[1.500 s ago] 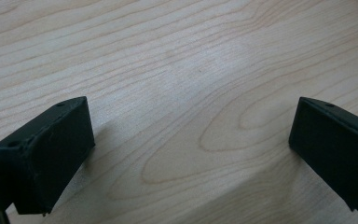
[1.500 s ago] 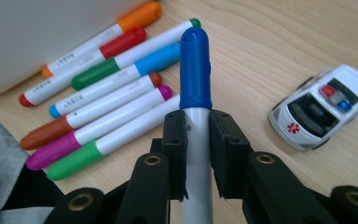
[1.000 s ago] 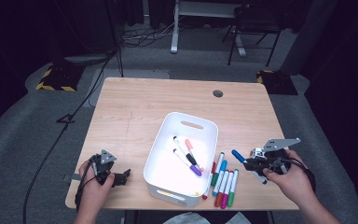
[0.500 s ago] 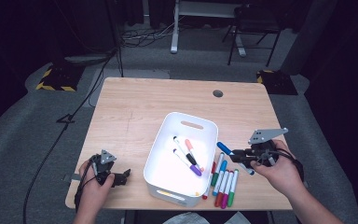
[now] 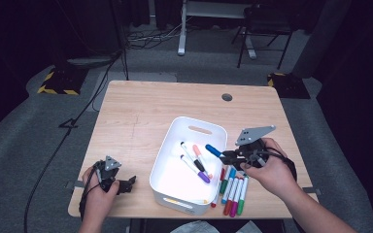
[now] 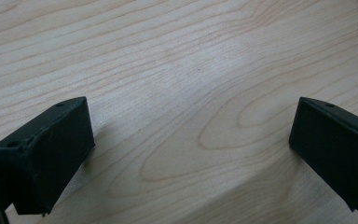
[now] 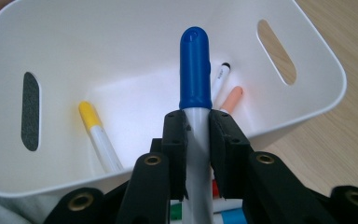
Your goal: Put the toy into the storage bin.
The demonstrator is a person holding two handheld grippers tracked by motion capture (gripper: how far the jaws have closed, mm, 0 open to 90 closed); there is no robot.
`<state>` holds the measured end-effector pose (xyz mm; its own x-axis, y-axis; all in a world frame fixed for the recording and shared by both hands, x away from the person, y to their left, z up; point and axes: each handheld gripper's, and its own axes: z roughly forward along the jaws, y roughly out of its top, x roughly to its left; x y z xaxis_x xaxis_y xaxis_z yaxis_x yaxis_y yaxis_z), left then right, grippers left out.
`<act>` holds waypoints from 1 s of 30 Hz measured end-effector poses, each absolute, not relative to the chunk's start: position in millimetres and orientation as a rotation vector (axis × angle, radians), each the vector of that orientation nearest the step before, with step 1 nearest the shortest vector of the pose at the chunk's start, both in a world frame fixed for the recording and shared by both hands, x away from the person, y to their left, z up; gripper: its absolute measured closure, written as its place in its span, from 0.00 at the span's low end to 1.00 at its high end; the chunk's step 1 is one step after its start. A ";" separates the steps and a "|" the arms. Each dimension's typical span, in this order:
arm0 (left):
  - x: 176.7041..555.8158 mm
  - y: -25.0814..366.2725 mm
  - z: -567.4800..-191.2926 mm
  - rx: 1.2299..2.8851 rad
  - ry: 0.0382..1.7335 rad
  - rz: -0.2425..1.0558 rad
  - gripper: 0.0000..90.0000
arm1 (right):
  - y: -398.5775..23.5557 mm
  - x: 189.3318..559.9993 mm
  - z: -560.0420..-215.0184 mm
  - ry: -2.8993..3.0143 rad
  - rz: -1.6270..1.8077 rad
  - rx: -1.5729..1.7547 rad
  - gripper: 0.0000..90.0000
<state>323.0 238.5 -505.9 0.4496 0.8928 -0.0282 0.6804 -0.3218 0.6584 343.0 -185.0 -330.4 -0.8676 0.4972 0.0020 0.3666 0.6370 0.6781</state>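
Partway through loading markers into the white bin [image 5: 172, 145]: three lie inside it, yellow-capped [image 7: 90, 115], peach-capped [image 7: 233, 98] and purple-capped [image 5: 203, 177]. My right hand-held gripper [image 7: 197, 135] is clamped on the blue-capped marker [image 7: 195, 70], cap poking over the bin's rim, not yet dropped. A row of markers [image 5: 233, 189] waits on the worktop [image 5: 136, 111] beside the bin. My left hand-held gripper [image 6: 191, 154] sits wide open and empty, low over bare wood.
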 end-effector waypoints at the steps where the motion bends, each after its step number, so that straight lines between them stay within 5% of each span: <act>1: 323.0 238.7 -505.6 2.105 1.310 0.453 0.00 | -181.1 344.2 -329.2 2.676 1.045 0.700 0.85; 30: 323.0 238.6 -505.7 2.103 1.311 0.452 0.00 | -115.1 371.0 -337.2 2.690 1.086 0.536 0.85</act>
